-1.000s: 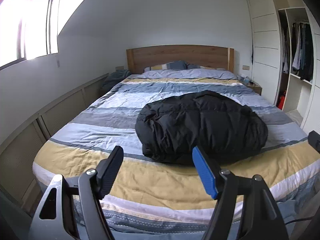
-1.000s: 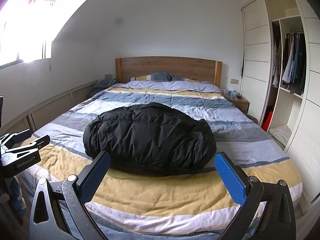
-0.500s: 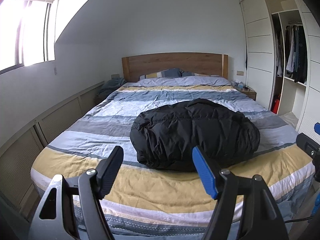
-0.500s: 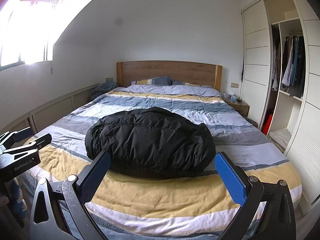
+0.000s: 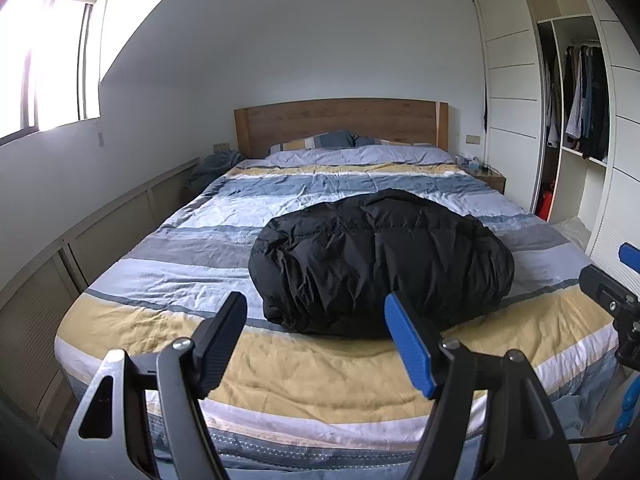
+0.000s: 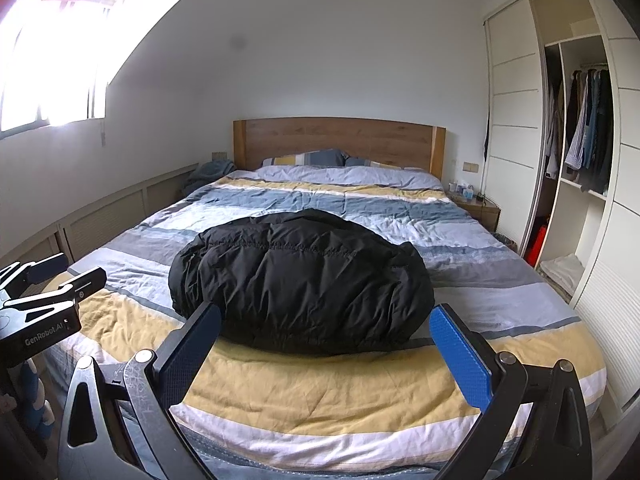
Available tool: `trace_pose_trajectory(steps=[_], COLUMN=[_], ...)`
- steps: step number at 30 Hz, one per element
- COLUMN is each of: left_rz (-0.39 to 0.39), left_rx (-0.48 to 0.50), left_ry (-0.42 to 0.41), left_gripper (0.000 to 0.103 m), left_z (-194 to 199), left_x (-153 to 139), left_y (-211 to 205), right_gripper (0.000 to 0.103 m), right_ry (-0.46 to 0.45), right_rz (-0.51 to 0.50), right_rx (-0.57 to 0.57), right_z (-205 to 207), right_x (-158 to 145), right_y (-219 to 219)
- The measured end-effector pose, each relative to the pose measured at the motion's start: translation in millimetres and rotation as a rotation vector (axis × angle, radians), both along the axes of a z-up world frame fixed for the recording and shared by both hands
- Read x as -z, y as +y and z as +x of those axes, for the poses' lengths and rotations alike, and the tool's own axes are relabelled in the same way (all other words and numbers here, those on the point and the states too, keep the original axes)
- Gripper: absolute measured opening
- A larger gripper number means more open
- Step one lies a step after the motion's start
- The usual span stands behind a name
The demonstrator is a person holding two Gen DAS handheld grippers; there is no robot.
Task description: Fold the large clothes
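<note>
A black puffer jacket (image 5: 380, 264) (image 6: 304, 280) lies bundled in a rounded heap on the near half of the striped bed (image 5: 288, 376) (image 6: 320, 392). My left gripper (image 5: 316, 320) hovers off the foot of the bed, short of the jacket, open with nothing between its fingers. My right gripper (image 6: 324, 332) hangs likewise before the bed's foot, open wide and empty, with the jacket straight ahead. The left gripper (image 6: 52, 280) also shows at the left edge of the right wrist view. Part of the right gripper (image 5: 616, 288) sits at the right edge of the left wrist view.
A wooden headboard (image 5: 340, 120) and pillows (image 5: 320, 142) stand at the bed's far end. An open wardrobe (image 6: 580, 152) with hanging clothes lines the right wall, beside a nightstand (image 6: 476, 204). Low cabinets (image 5: 100, 232) run along the left wall under a bright window (image 5: 44, 64).
Both views tilted up slightly, so bed and jacket sit lower in the frames. The grippers stayed open and the jacket did not move.
</note>
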State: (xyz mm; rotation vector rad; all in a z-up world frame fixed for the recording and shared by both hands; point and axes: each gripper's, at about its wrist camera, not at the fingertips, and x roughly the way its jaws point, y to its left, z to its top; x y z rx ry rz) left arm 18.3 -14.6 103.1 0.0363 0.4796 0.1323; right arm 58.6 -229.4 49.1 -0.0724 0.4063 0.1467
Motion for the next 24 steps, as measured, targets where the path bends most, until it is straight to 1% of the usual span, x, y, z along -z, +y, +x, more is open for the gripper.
trace_pose_trajectory(steps=[7,16,24], left_rz=[-0.016,-0.031,-0.024], left_rx=[0.007,0.005,0.003], left_ry=[0.021,0.019,0.020], left_gripper=[0.070,0.070,0.070], left_z=[8,10,10], left_x=[7,7,8], left_y=[0,5,5], right_gripper=[0.102,0.102,0.102], right_ry=[0.003,0.013,0.020], right_rz=[-0.008,-0.011,-0.004], right_rx=[0.000,-0.002,-0.006], right_z=[5,9,10], right_x=[2,7,11], right_y=[1,5,7])
